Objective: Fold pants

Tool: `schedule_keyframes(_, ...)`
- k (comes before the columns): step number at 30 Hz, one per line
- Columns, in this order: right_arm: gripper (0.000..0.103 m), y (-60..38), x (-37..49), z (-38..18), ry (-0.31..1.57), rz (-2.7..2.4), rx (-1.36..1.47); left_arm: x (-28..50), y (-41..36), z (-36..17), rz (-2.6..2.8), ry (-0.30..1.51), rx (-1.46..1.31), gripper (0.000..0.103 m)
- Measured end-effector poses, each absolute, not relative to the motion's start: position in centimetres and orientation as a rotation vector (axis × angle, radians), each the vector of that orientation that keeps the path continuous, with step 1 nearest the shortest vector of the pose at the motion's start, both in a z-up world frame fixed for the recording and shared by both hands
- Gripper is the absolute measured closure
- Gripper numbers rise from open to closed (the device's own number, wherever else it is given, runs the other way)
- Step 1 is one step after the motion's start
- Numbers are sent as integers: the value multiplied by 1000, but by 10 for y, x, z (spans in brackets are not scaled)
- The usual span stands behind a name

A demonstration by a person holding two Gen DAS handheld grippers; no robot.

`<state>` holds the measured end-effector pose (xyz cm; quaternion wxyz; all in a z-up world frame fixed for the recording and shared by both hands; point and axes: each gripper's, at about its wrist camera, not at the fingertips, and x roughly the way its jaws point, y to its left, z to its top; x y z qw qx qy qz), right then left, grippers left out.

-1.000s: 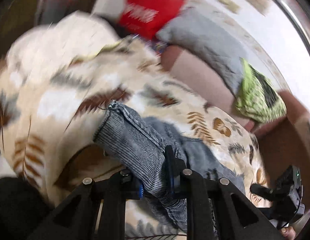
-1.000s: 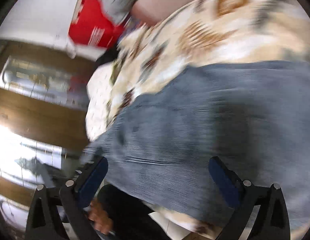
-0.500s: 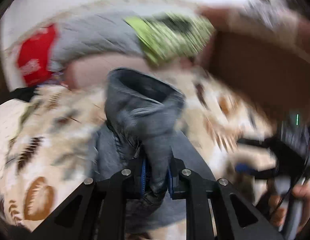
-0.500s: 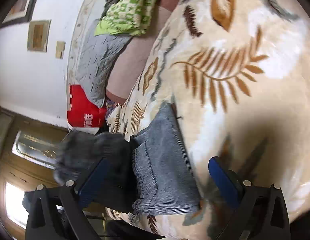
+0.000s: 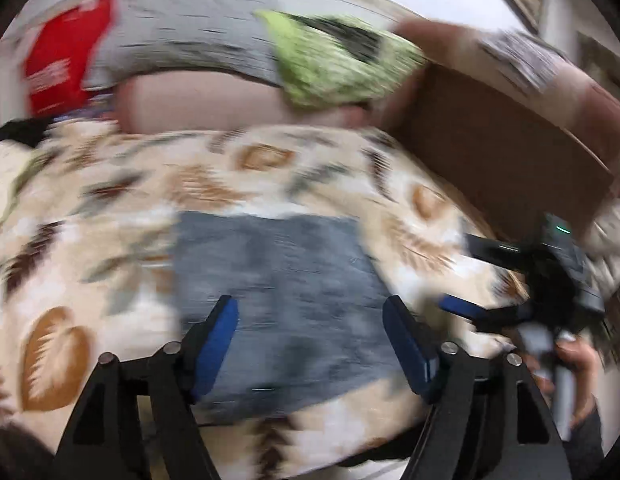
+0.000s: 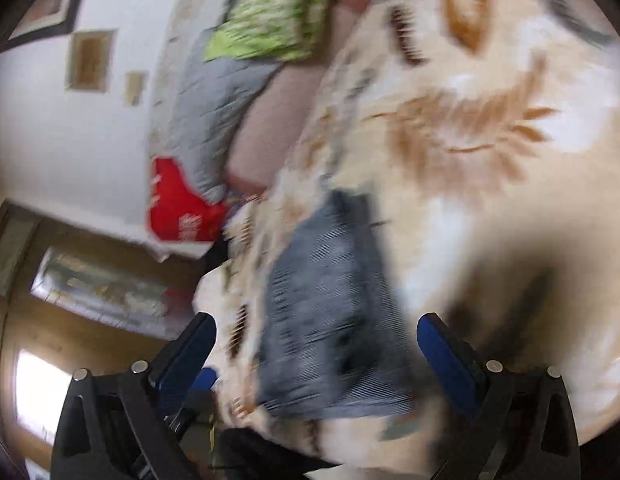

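The grey-blue pants (image 5: 282, 292) lie folded into a flat rectangle on the leaf-patterned blanket (image 5: 122, 200). My left gripper (image 5: 311, 344) hovers just above their near part, its jaws opening, with no cloth pinched between the blue pads. In the right wrist view the same folded pants (image 6: 325, 320) lie ahead of my right gripper (image 6: 315, 354), which stands open and empty over them. The right gripper (image 5: 465, 276) also shows at the right of the left wrist view, held by a hand (image 5: 577, 364). Both views are blurred.
At the back of the bed lie a grey quilted pillow (image 5: 190, 36), a green patterned cloth (image 5: 333, 68) and a red bag (image 5: 58, 64). A brown headboard or cushion (image 5: 497, 148) stands at the right. A wooden door with glass (image 6: 82, 280) is at the left.
My left gripper let go of the bunched pant leg and its jaws spread wide. The pants now lie flat and folded on the blanket. The right gripper swung over to the pants, still open.
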<state>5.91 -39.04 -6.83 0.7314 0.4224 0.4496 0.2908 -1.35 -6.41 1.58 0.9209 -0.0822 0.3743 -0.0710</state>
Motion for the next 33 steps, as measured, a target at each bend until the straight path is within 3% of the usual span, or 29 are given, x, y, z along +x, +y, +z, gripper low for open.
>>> schedule_keyframes(4, 1, -351, 59, -70, 1052, 796, 988, -9, -20, -6, -28, 824, -245, 27)
schedule_keyframes(8, 3, -340, 61, -124, 1241, 630, 973, -10, -5, -18, -29, 835, -325, 27)
schedule_keyframes(16, 3, -339, 59, -93, 1185, 592, 917, 13, -21, -76, -19, 989, -286, 27)
schedule_keyframes(22, 4, -337, 67, -110, 1261, 520, 1001, 6, -13, -82, -37, 964, -337, 24)
schedule_keyframes(23, 7, -335, 68, -107, 1256, 515, 999, 6, -12, -83, -39, 963, -341, 24)
schedule_keyframes(26, 30, -333, 71, -98, 1239, 493, 973, 6, -10, -84, -44, 963, -353, 23)
schedule_keyframes(33, 32, -331, 79, -113, 1296, 417, 962, 9, -12, -86, -37, 957, -334, 20)
